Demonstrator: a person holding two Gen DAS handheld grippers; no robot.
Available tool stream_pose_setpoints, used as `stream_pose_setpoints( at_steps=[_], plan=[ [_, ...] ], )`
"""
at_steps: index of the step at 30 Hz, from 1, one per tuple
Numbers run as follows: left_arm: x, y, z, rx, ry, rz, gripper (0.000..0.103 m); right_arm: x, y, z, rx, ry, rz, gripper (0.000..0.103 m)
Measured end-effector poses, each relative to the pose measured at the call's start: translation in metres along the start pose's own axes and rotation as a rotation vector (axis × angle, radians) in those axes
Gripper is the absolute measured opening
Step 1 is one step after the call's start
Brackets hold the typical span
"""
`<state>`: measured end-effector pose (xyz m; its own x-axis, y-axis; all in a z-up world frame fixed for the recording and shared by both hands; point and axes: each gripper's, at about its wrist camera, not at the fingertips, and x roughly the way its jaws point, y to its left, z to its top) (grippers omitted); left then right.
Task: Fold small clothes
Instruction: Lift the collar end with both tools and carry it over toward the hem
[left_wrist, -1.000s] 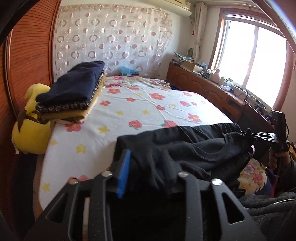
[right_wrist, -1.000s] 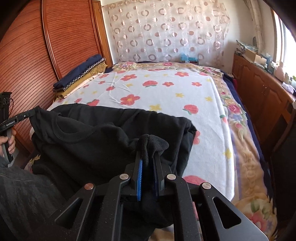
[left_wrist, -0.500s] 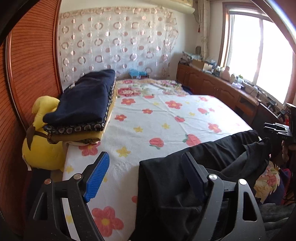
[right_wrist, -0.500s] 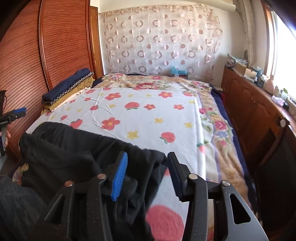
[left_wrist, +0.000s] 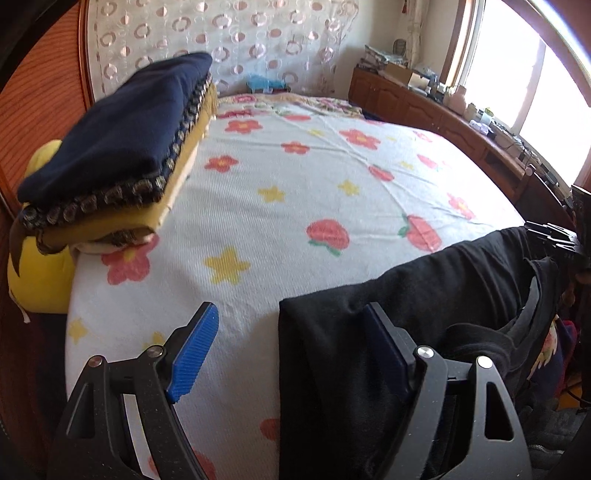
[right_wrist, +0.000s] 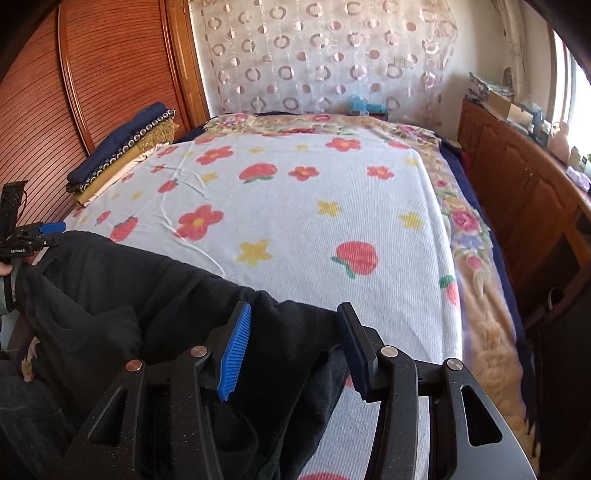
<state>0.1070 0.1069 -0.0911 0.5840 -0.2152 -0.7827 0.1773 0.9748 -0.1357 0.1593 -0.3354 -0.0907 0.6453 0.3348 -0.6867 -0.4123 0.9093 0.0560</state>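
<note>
A black garment (left_wrist: 424, 306) lies over the near edge of the flowered bed (left_wrist: 314, 192), partly hanging off. In the left wrist view my left gripper (left_wrist: 291, 354) is open, its left blue pad over the sheet and its right finger over the garment's left edge. In the right wrist view the garment (right_wrist: 155, 295) lies at lower left. My right gripper (right_wrist: 291, 350) is open above its right end, with cloth between the jaws but not pinched. The left gripper also shows at the far left of the right wrist view (right_wrist: 40, 232).
A stack of folded clothes (left_wrist: 122, 147) sits at the bed's left edge over a yellow plush toy (left_wrist: 40, 266). A wooden wardrobe (right_wrist: 92, 92) stands on the left. A wooden sideboard (right_wrist: 524, 184) with clutter runs along the right under a window.
Both grippers were shut on the black garment and held it up. They have opened, and the garment now lies on the bed's near edge.
</note>
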Motion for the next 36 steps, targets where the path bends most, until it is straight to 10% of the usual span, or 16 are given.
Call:
stream_pose_setpoints(
  at_steps=[9,12,13,16,18,36],
  plan=[
    [0.001,-0.007,-0.001,0.036,0.029,-0.015,0.081,0.004,-0.007,0.002,0.015,0.045,-0.017,0.06],
    [-0.002,-0.011,-0.003,0.059,0.004,-0.055,0.057,0.005,-0.006,0.0,0.005,0.033,-0.002,0.06],
    [-0.001,-0.011,-0.003,0.062,0.002,-0.074,0.037,0.005,-0.005,0.0,0.002,0.033,0.006,0.053],
    [-0.003,-0.014,-0.004,0.071,0.017,-0.111,0.014,0.003,-0.001,-0.002,-0.011,0.043,0.081,0.02],
    [-0.012,-0.016,-0.007,0.074,0.001,-0.133,0.011,-0.004,0.007,-0.005,-0.042,0.023,0.093,0.016],
    [-0.252,-0.053,0.021,0.121,-0.584,-0.25,0.008,-0.232,0.063,0.031,-0.149,-0.454,0.06,0.013]
  ],
)
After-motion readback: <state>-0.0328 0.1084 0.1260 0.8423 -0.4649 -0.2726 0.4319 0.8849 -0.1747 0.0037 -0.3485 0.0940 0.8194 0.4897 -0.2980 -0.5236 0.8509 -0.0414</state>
